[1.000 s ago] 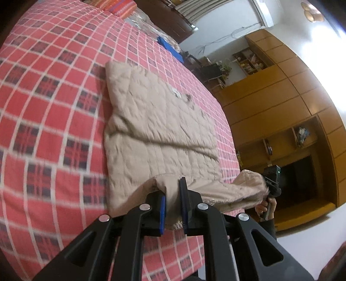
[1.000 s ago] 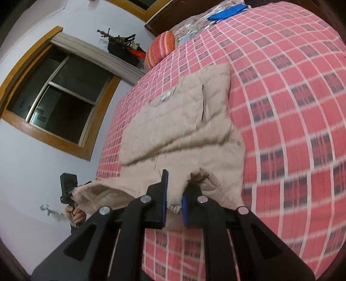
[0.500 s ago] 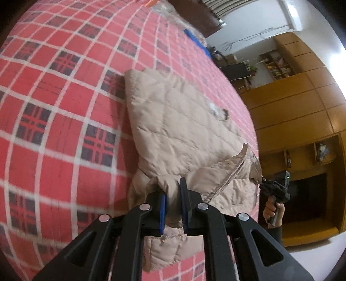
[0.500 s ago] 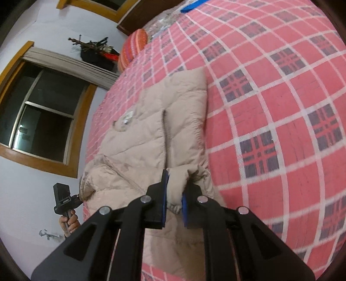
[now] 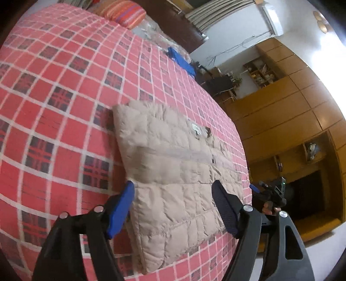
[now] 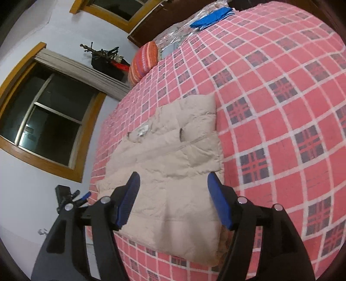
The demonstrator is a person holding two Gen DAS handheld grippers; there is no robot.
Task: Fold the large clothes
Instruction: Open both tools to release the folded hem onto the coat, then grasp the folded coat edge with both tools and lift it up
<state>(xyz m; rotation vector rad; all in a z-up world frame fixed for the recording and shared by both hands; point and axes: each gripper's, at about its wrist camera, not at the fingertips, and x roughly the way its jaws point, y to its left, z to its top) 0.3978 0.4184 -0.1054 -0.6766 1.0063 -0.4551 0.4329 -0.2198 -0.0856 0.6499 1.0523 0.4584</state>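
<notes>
A beige quilted jacket (image 5: 173, 173) lies folded flat on the red checked bed cover (image 5: 54, 108), its lower half laid over the upper half. My left gripper (image 5: 173, 188) hovers open just above the jacket's near part, nothing between its blue pads. In the right wrist view the same jacket (image 6: 173, 162) lies flat, and my right gripper (image 6: 173, 186) stands open over its near end, holding nothing. The other gripper (image 5: 272, 192), in a hand, shows at the bed's right side in the left wrist view, and at the left (image 6: 71, 198) in the right wrist view.
A striped orange pillow (image 5: 123, 13) and a blue cloth (image 5: 181, 60) lie at the bed's far end. Wooden cabinets (image 5: 292, 121) stand beyond the right bed edge. A dark window (image 6: 47, 121) is in the wall on the other side.
Both grippers carried the jacket's hem over onto the upper half, then opened and let it go. The jacket now lies folded in half and flat.
</notes>
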